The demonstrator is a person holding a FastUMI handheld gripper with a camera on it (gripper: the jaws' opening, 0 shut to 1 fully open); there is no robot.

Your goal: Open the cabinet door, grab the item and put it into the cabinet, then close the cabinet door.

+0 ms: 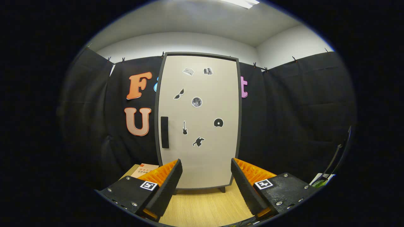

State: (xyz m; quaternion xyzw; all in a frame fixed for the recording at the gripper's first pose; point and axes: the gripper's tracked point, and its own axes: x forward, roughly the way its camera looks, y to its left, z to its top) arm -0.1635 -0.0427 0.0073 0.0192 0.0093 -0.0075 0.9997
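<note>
Your gripper [206, 176] is wide open and holds nothing. Straight beyond the fingers stands the cabinet [199, 123] on the table [205, 206], its door shut. The handle [164, 132] is ahead, toward the left finger. A box [144, 170] lies beyond the left finger, beside the cabinet.

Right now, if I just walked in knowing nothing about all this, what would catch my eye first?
The tall pale cabinet door beyond the claw stands shut, dotted with small stickers, among them a moon and a guitar. A dark handle runs down its left edge. The claw's two fingers are spread open over the wooden table, holding nothing, with a box just past the left finger.
</note>
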